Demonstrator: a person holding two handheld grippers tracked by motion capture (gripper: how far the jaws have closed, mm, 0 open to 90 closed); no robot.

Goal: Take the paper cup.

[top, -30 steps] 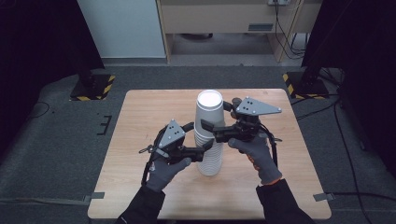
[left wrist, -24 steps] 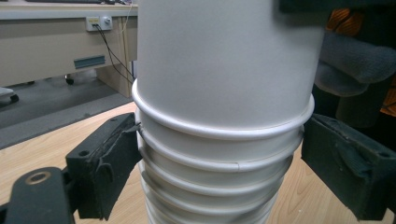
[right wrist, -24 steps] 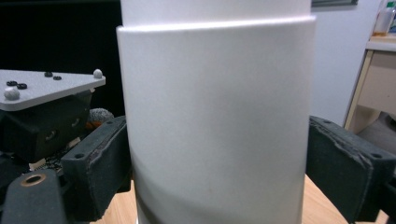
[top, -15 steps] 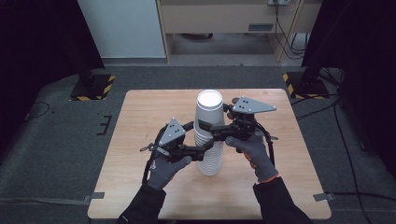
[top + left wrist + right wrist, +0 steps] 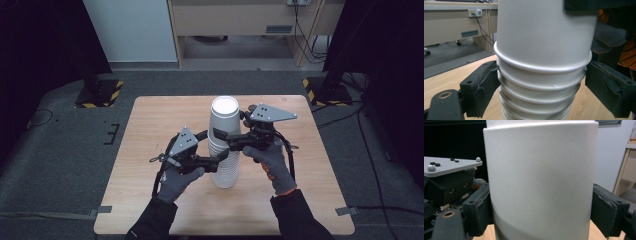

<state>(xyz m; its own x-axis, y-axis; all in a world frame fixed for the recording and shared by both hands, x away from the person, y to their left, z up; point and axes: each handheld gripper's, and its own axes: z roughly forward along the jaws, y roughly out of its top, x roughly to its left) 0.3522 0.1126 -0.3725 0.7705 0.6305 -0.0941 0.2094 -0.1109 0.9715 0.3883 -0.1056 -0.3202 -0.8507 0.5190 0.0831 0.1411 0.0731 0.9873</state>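
Observation:
A tall stack of white paper cups point(image 5: 225, 165) stands upside down in the middle of the wooden table point(image 5: 150, 125). My left gripper point(image 5: 216, 145) is shut on the lower part of the stack point(image 5: 541, 100); in the left gripper view its pads point(image 5: 482, 87) press on the cup rims from both sides. My right gripper point(image 5: 225, 139) is shut on the top cup point(image 5: 224, 117), higher up. In the right gripper view that cup's wall point(image 5: 541, 170) sits between the two black pads point(image 5: 477, 210).
Gloved hands hold both grippers, with cables trailing behind them. The left gripper's grey plate point(image 5: 449, 166) shows beyond the top cup. A desk point(image 5: 240, 20) and a white panel point(image 5: 130, 30) stand past the table's far edge, with dark stands at both sides.
The right gripper has shifted very slightly at the top cup. The left gripper and the stack have stayed where they were.

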